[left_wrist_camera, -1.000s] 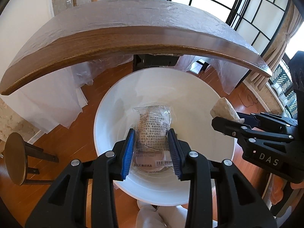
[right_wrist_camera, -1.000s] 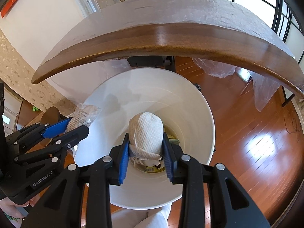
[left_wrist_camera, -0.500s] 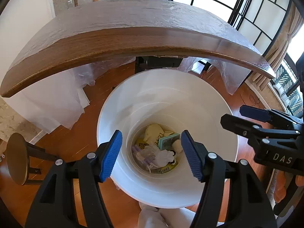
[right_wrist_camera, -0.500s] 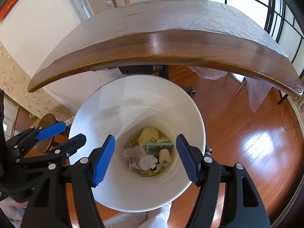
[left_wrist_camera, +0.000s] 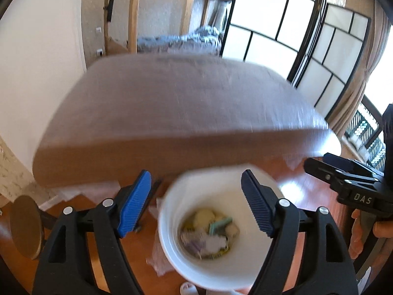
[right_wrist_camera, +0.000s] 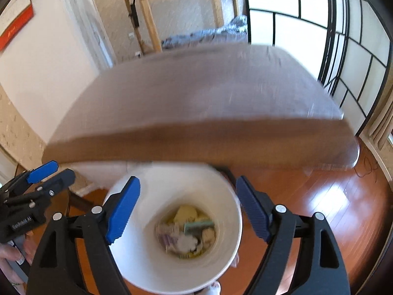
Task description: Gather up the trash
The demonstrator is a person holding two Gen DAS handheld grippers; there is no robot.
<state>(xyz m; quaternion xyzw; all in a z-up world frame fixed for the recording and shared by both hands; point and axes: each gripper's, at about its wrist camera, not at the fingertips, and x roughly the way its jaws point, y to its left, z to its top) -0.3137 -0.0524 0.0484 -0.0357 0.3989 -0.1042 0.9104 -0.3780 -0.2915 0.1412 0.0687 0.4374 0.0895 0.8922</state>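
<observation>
A white bin [left_wrist_camera: 169, 241] [right_wrist_camera: 137, 258] stands on the floor below both grippers, by the near edge of the table. Mixed trash [left_wrist_camera: 208, 233] [right_wrist_camera: 186, 233] lies at its bottom: wrappers, a white wad, a green packet. My left gripper [left_wrist_camera: 195, 175] hovers above the bin's rim, jaws opening, nothing between its blue pads. My right gripper [right_wrist_camera: 188, 179] hangs over the bin the same way, jaws opening and empty. Each gripper also shows at the edge of the other's view: the right gripper [left_wrist_camera: 319, 161] and the left gripper [right_wrist_camera: 61, 168]. Both views are motion-blurred.
A wooden table [left_wrist_camera: 184, 110] [right_wrist_camera: 196, 98] under clear plastic film fills the middle, overhanging the bin's far side. A round brown stool [left_wrist_camera: 24, 226] stands on the left. Beyond the table are a bed with blue-grey bedding [left_wrist_camera: 179, 41] and black-framed sliding screens [left_wrist_camera: 307, 56]. Polished wood floor [right_wrist_camera: 331, 196] lies to the right.
The left gripper let go of a clear packet and the right a white paper wad; both fell into the bin. Both jaws opened wide and both grippers rose and tilted up towards the table.
</observation>
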